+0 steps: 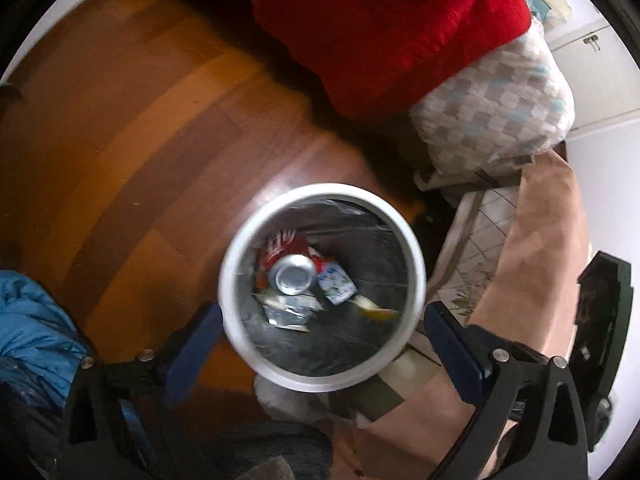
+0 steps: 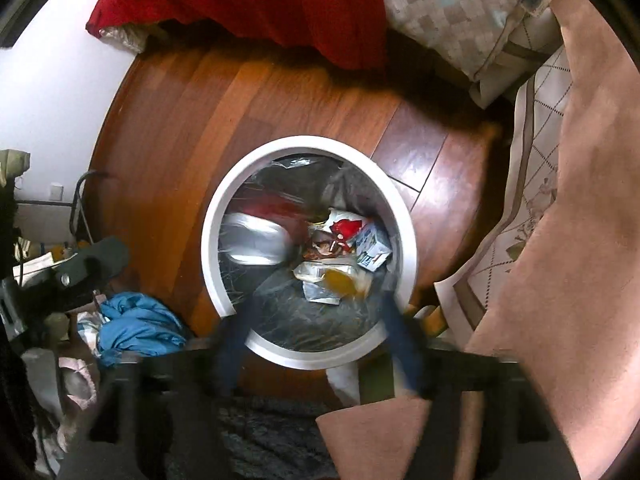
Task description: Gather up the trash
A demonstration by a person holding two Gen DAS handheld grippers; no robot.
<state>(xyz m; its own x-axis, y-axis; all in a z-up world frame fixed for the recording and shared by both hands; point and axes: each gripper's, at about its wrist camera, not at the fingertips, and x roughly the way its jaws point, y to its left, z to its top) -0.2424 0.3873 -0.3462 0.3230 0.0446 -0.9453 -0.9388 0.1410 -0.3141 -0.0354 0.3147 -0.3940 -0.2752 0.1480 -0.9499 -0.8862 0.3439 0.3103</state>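
Both grippers hang over the round white bin, pointing down into it. The left gripper stands wide with nothing between its fingers; the right gripper is also spread and empty. A can, a small carton and wrappers already lie inside. Whether more trash remains elsewhere cannot be told.

Right gripper fingers spread, empty, above white bin; can, wrappers inside.
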